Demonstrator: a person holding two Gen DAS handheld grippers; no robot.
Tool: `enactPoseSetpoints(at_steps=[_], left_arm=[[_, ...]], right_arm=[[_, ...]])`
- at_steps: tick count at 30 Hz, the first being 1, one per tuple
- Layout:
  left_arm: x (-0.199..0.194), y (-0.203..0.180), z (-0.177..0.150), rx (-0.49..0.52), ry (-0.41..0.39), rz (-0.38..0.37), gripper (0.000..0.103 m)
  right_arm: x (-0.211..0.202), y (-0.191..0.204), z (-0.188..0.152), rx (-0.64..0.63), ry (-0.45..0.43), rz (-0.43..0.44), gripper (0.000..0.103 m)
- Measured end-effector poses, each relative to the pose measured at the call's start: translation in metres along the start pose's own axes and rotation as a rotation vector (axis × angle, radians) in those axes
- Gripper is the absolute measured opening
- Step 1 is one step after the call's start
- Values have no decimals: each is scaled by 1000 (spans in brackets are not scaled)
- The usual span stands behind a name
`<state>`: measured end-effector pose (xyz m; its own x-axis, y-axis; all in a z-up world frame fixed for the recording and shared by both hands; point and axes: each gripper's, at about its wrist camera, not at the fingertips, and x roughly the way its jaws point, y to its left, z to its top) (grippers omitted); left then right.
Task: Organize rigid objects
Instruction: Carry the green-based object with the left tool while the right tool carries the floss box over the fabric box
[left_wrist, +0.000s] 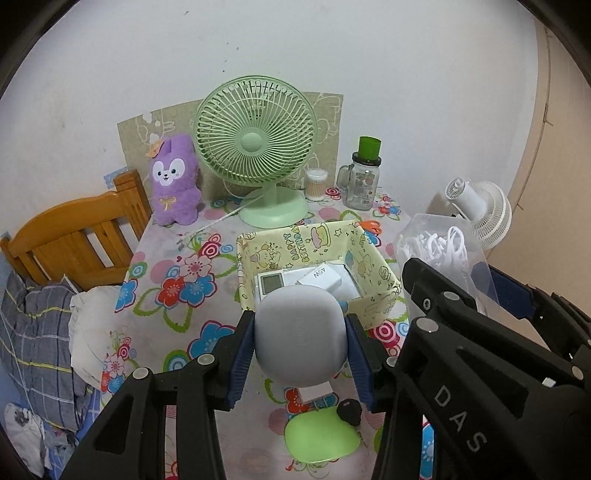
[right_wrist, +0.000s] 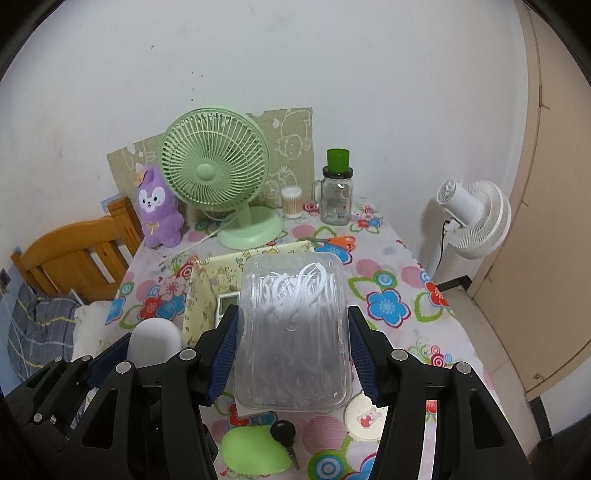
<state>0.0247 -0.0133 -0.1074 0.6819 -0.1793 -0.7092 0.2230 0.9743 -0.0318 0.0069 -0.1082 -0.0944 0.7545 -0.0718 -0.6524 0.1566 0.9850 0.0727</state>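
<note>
My left gripper (left_wrist: 301, 334) is shut on a rounded grey case (left_wrist: 301, 332) and holds it above the table, just in front of the yellow patterned box (left_wrist: 295, 242). The box holds a white device with a screen (left_wrist: 271, 282) and a white charger (left_wrist: 321, 278). My right gripper (right_wrist: 291, 343) is shut on a clear plastic box of white floss picks (right_wrist: 291, 332), held above the yellow box's (right_wrist: 201, 291) right side. On the table below lie a green oval case (right_wrist: 255, 452), a black key (right_wrist: 283, 432) and a round white coaster (right_wrist: 365, 415).
A green desk fan (left_wrist: 255, 147), a purple plush (left_wrist: 173, 181), a cotton swab jar (left_wrist: 316, 184) and a glass jar with green lid (left_wrist: 362, 177) stand at the back. Orange scissors (right_wrist: 341, 242) lie behind the box. A wooden chair (left_wrist: 74, 236) stands left, a white floor fan (right_wrist: 476, 218) right.
</note>
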Motion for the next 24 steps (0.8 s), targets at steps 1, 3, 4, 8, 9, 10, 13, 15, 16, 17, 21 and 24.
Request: enactPoseSetpoints(at_steps=[1,3,4,8,9,10,13,15,16,17,21,24], left_arm=[[1,0,2,-5,2,2,49],[3,0,6,-8,2,4,49],[4,-1,8,-9,1,6,49],[10,-4,18,-21,-14,29,49],[11,-4,20,-25,-11,33,49],[13,-4,22,-31,-9,34,49],[20,-7,32,-45,-10,41,49],[24,-8,38,-56,-11,50,49],[26,-9,40,-62,-11,52,49],[28,-9,42,-68,-12,53,49],[39,-10,49,-93,-4,65,49],[49,-10,53,-114,10,65,49]], right_arm=[[1,0,2,-3,0,2,60],[5,-1,7,-12,-3,7,60],[7,-2,10,-13,-4,11,60],[19,-6,21,-18,0,44,60],[23,-6,25,-24,7,51,60],[25,-7,27,-28,8,56,60],[34,-8,36,-48,13,72,60],[41,-9,44,-60,19,87,60],[44,-9,46,-66,20,93,60],[48,-10,50,-76,20,100,60],[61,-12,56,-87,33,124,60],[74,-13,60,-90,52,139,60]])
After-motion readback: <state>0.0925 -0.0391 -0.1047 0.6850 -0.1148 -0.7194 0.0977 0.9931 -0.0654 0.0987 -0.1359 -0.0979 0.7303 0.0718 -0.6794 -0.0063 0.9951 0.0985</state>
